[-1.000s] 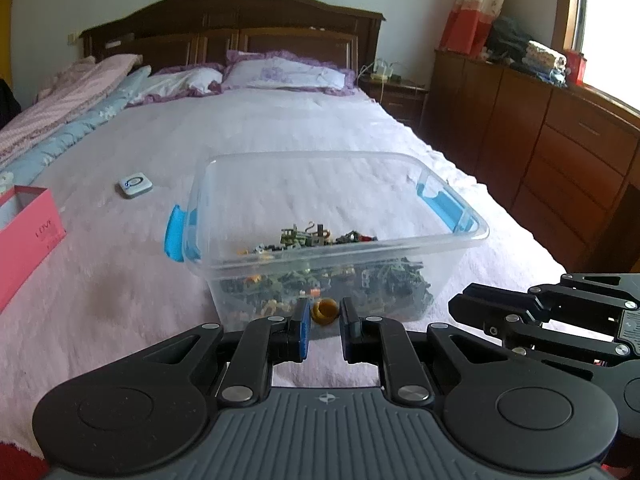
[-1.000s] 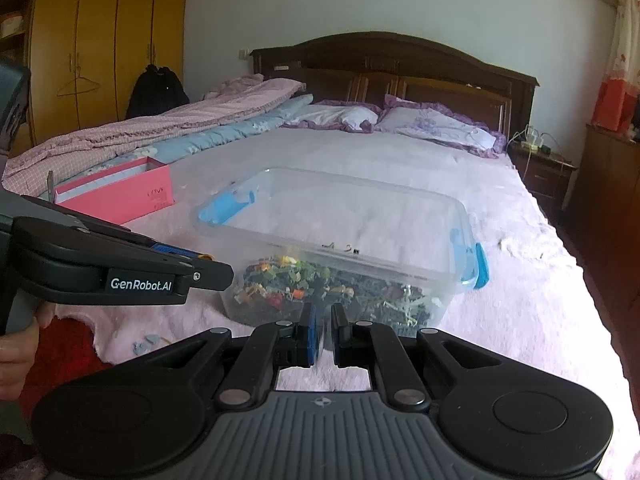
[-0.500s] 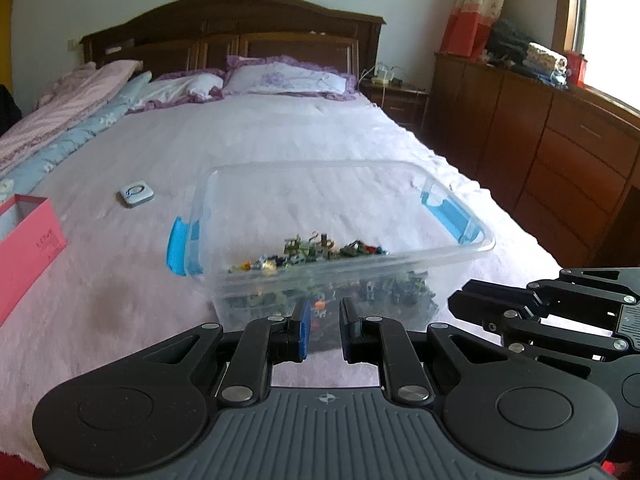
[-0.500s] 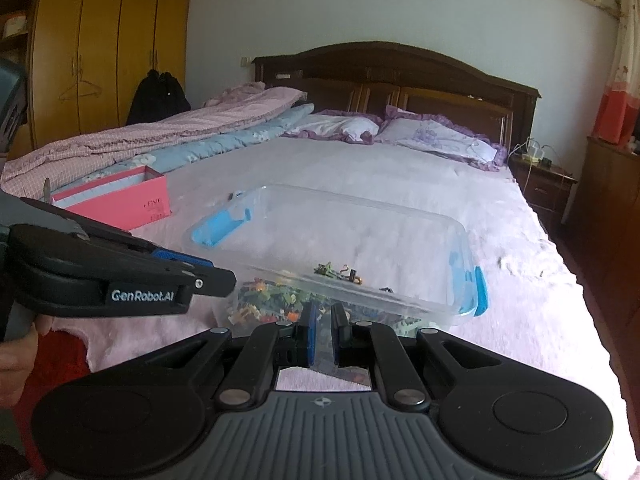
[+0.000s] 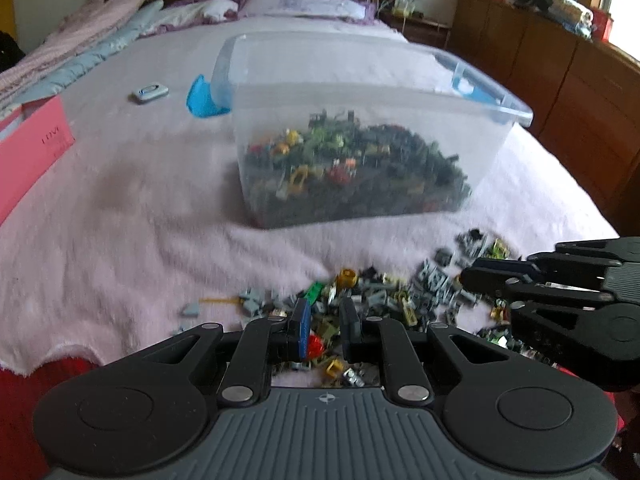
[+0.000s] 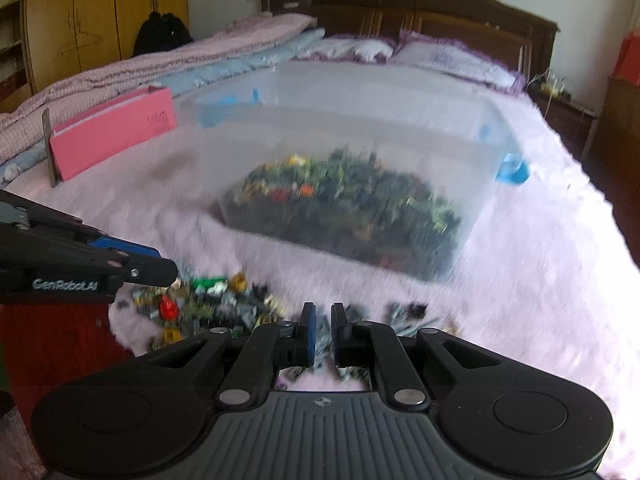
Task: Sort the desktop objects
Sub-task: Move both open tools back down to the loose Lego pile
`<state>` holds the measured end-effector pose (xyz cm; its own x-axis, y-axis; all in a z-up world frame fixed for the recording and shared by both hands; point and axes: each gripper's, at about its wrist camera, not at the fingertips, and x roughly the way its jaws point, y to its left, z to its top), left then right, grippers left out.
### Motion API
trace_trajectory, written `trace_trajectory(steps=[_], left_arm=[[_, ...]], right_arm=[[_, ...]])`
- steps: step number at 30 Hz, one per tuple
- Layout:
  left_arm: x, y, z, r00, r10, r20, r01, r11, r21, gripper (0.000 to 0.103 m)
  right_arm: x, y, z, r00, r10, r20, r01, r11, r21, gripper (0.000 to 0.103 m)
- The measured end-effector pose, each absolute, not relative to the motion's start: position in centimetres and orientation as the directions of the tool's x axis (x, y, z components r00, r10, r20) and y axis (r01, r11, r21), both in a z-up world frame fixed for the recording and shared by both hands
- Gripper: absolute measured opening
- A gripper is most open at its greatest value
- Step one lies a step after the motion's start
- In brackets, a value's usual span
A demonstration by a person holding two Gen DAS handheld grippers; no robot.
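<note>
Dropping toward the bed [image 5: 120,208], both cameras now look steeply down, where half a second ago they looked level across it. A scatter of small bricks [image 5: 380,300] on the near blanket edge has come into view; earlier views showed only the bin. The bin [image 5: 360,152] itself looms larger and blurred, its load of bricks heaped at the near wall.

Judgement: the loose bricks are what is left to gather, and the bin holds the rest. Both claws look set to work the scatter.

Left claw [image 5: 324,330]: narrow gap, a red piece [image 5: 315,347] seen between the fingers but seemingly lying on the blanket below; nothing clearly gripped. Right claw [image 6: 323,330]: near closed, nothing seen held.

Views differ:
- Left view shows a small white gadget [image 5: 150,92] beyond the bin and the dresser [image 5: 580,92] at right.
- Right view shows the pink box [image 6: 116,128] full length, the wardrobe [image 6: 100,16], and the scatter's left end by the red piece [image 6: 169,307].
</note>
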<state>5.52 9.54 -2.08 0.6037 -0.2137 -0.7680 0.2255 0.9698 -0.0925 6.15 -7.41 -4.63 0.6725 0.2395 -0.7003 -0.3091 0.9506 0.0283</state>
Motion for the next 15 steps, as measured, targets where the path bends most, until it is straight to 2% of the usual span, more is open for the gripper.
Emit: trace_trajectory(steps=[4, 10, 15], left_arm=[[5.5, 9.5, -2.6, 0.594, -0.217, -0.775, 0.235, 0.968, -0.092, 0.017], [5.4, 9.5, -2.8, 0.591, -0.235, -0.772, 0.248, 0.963, -0.103, 0.017], [5.2, 9.7, -2.8, 0.596, -0.248, -0.764, 0.252, 0.961, -0.115, 0.017]], right_arm=[[6.6, -6.7, -6.1, 0.651, 0.229, -0.724, -0.322, 0.947, 0.009, 0.019], [7.6, -6.2, -7.3, 0.642, 0.214, -0.737, -0.332, 0.943, -0.015, 0.020], [8.5, -6.0, -7.9, 0.633, 0.212, -0.744, -0.346, 0.938, -0.027, 0.033]])
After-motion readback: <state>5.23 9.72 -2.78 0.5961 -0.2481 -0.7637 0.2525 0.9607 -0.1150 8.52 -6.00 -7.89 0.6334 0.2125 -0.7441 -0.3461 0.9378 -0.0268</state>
